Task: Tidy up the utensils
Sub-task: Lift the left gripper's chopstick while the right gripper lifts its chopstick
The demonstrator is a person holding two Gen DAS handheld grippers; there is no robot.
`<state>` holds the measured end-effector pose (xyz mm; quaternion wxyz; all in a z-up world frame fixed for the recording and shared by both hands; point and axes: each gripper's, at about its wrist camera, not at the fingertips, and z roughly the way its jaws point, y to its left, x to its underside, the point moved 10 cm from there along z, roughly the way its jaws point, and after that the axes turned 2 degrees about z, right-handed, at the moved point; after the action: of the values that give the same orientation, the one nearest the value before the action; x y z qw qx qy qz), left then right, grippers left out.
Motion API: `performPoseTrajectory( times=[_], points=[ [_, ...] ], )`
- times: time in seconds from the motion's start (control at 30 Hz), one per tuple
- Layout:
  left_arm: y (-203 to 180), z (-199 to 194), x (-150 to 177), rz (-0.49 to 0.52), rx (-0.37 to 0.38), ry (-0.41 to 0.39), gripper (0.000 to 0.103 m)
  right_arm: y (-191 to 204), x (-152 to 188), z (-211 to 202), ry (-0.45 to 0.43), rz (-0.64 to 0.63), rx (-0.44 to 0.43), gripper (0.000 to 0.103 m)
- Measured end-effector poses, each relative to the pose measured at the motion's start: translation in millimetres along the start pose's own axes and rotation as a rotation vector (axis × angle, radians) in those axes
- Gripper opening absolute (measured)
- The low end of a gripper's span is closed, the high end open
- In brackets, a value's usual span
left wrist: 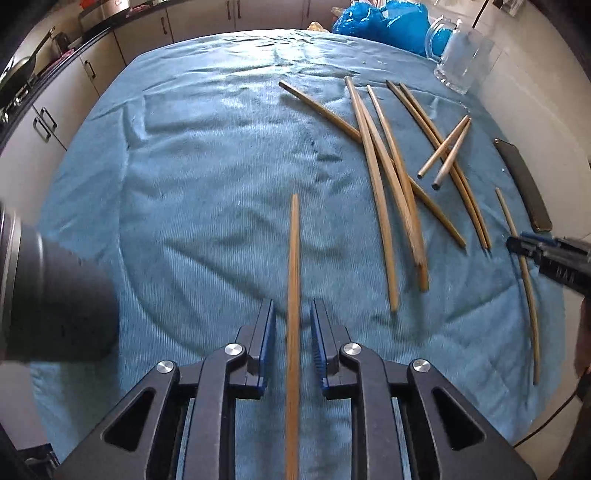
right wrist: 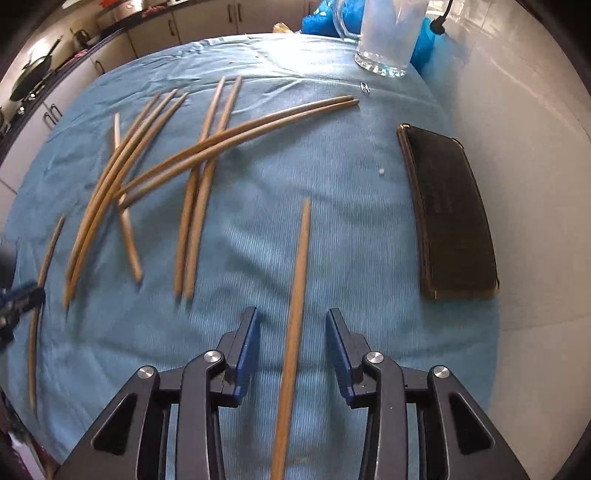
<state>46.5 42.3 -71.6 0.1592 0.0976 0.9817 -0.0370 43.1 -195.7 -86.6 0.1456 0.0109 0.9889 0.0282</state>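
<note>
Left gripper [left wrist: 293, 332]: jaws parted, pads clear of a single wooden chopstick [left wrist: 293, 295] that runs straight ahead between them, a gap on each side. Released, not gripped. The stick is plain tan wood, slim, slightly blurred, its far tip lying on the blue cloth [left wrist: 203, 166] ahead of the fingers.

Right gripper [right wrist: 291, 347]: jaws wider apart, another chopstick [right wrist: 295, 314] lying between the pads and pointing forward, touching neither pad. Also released.

Loose chopsticks [left wrist: 380, 192] lie scattered ahead and to the right of the left gripper, several crossing one another, two short-looking ones propped over a longer pair. From the right gripper the same heap sits ahead-left, long pairs overlapping. One more chopstick lies alone between the two grippers, beside the right gripper's fingertip in the left view.

Edges: black case [right wrist: 450, 214] ahead-right of the right gripper, near the cloth's right edge, white floor beyond. Glass mug [right wrist: 384, 37] at the far edge, blue plastic bag [left wrist: 384, 22] behind it. Dark cylinder [left wrist: 55, 295] close on the left gripper's left side.

Open room: broad bare cloth ahead-left of the left gripper; a clear strip between the right gripper's stick and the case.
</note>
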Motion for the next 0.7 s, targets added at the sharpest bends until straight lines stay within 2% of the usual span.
performPoseTrajectory(
  times=[0.13,0.23,0.27,0.37,0.43,0.53,0.7],
  points=[
    [-3,4,-11,0.025,-0.006,0.01,0.018,-3,-16,5,0.069,0.001,-0.022,0.019],
    [-8,6,-14,0.09,-0.013,0.026,0.022,-6,-20,6,0.102,-0.013,-0.025,0.009],
    [-11,7,-14,0.119,-0.016,0.032,0.022,-6,-22,7,0.101,-0.022,-0.02,0.008],
    [-13,6,-13,0.16,-0.027,0.016,0.019,-4,-20,4,0.061,-0.05,0.004,0.007],
    [-9,5,-11,0.146,-0.041,-0.011,0.006,0,-14,-1,0.024,-0.052,-0.003,0.007],
    [-8,-2,-6,0.106,0.004,-0.042,0.006,6,2,-15,-0.02,-0.023,-0.033,0.007],
    [-8,-47,13,0.081,0.077,-0.175,0.006,26,24,-52,-0.135,-0.019,-0.118,0.007]
  ],
)
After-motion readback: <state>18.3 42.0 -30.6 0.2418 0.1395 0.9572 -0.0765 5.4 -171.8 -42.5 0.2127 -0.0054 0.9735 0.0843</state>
